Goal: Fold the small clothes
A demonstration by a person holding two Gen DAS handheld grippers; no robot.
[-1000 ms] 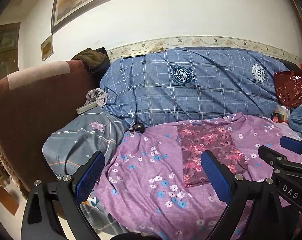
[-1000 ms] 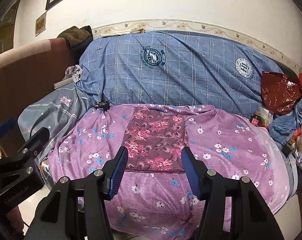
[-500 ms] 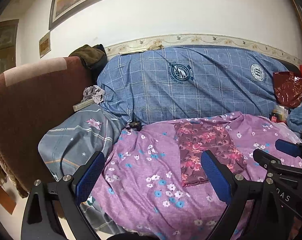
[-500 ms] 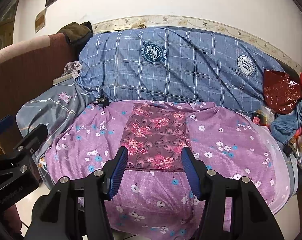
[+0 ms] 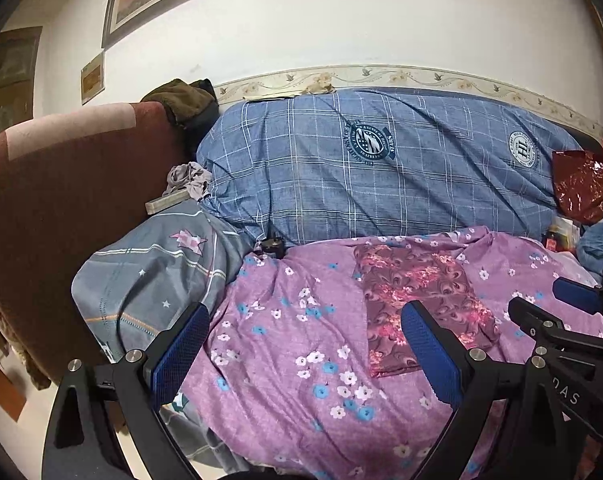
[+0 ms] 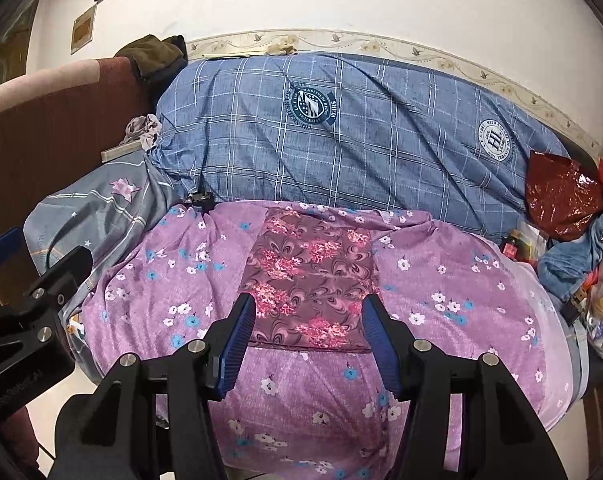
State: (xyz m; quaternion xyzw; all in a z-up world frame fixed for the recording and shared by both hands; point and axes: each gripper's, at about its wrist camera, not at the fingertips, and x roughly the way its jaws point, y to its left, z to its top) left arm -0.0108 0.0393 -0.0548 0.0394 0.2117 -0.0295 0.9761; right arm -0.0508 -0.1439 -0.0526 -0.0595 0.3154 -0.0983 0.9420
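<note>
Both grippers backed slightly off folded maroon garment point(image 6: 305, 280) on purple sheet point(image 6: 441, 280); jaws apart, empty.

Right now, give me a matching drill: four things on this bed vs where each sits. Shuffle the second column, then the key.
Things:
1. maroon floral garment
2. blue plaid duvet
3. dark red plastic bag
4. grey star-print pillow

Places:
A. bunched along the wall
B. left end, by the brown headboard
C. flat on the purple floral blanket, ahead of the open right gripper
D. far right end, beside the duvet

Pairs: 1-C, 2-A, 3-D, 4-B
</note>
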